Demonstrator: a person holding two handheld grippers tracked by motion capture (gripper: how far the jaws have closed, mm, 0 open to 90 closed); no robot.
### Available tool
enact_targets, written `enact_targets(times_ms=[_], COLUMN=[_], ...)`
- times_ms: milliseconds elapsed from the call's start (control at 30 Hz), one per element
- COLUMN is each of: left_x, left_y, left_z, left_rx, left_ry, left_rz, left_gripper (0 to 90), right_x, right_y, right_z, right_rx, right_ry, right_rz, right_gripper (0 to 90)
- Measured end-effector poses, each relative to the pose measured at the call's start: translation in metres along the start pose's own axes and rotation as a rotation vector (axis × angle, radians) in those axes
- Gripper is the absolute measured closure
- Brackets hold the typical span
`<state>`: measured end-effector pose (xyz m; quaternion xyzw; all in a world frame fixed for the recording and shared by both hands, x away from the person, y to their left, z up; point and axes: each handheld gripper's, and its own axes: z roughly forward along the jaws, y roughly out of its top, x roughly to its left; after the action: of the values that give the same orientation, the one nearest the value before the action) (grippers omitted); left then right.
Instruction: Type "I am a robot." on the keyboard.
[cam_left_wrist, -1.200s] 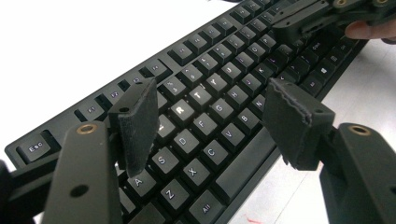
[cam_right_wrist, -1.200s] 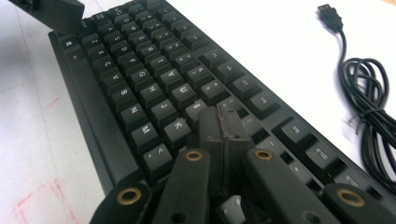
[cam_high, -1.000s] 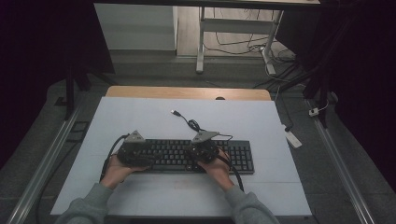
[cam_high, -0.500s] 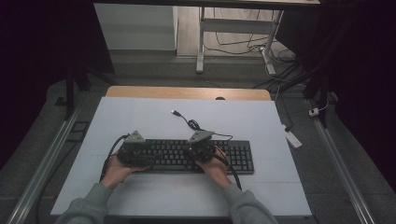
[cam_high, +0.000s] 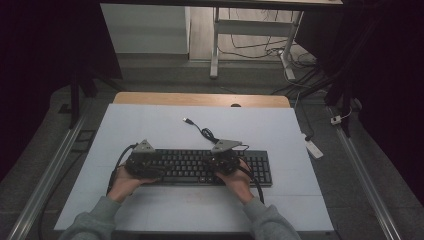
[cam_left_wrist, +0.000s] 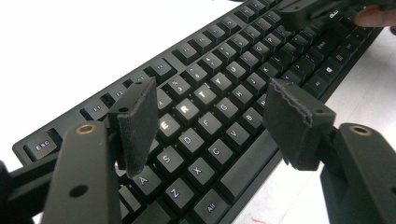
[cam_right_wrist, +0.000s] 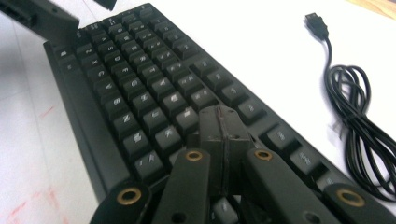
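- The left gripper (cam_left_wrist: 212, 126) hangs just above the left end of the keyboard (cam_left_wrist: 233, 74), its jaws spread wide with nothing between them; under the gap lie the lit letter keys (cam_left_wrist: 187, 109) of the left block.
- The pad (cam_left_wrist: 137, 123) of one jaw hangs close over the keys; whether it touches them I cannot tell.
- The right gripper (cam_right_wrist: 222, 135) has its jaws pressed together into one blunt tip, gripping nothing, and that tip sits down among the keys toward the right half of the board.
- In the high view each hand (cam_high: 125, 182) holds its gripper from the near side, the left gripper (cam_high: 142, 162) and the right gripper (cam_high: 222, 160) well apart along the board.
- The keyboard (cam_high: 260, 167) lies flat across the near middle of the white table (cam_high: 150, 125).
- Its cable (cam_right_wrist: 359, 130) lies coiled on the table behind it, the plug (cam_right_wrist: 315, 23) loose.
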<state>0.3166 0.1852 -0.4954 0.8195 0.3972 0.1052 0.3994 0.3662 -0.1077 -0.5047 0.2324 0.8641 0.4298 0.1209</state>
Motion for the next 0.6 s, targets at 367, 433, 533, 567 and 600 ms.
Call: enact_targets(times_ms=[367, 433, 533, 567, 600], left_x=[0.0, 0.001, 0.001, 0.001, 0.001], left_y=[0.0, 0.0, 0.0, 0.0, 0.0], left_z=[0.0, -0.001, -0.001, -0.001, -0.001], left_rx=[-0.009, -0.012, -0.016, -0.017, -0.016], left_ry=[0.009, 0.012, 0.017, 0.017, 0.018], left_rz=[-0.004, -0.007, -0.007, -0.007, -0.007], left_gripper=[35.1, 35.1, 35.1, 35.1, 35.1], right_x=[-0.006, -0.006, -0.008, -0.008, -0.009], right_y=[-0.023, -0.028, -0.034, -0.036, -0.038], right_z=[-0.038, -0.044, -0.054, -0.056, -0.058], right_rx=[-0.028, -0.03, -0.034, -0.039, -0.043], right_ry=[-0.026, -0.032, -0.04, -0.041, -0.037], right_rz=[0.039, 0.04, 0.04, 0.043, 0.047], right_gripper=[63.5, 60.8, 58.3, 57.7, 57.1])
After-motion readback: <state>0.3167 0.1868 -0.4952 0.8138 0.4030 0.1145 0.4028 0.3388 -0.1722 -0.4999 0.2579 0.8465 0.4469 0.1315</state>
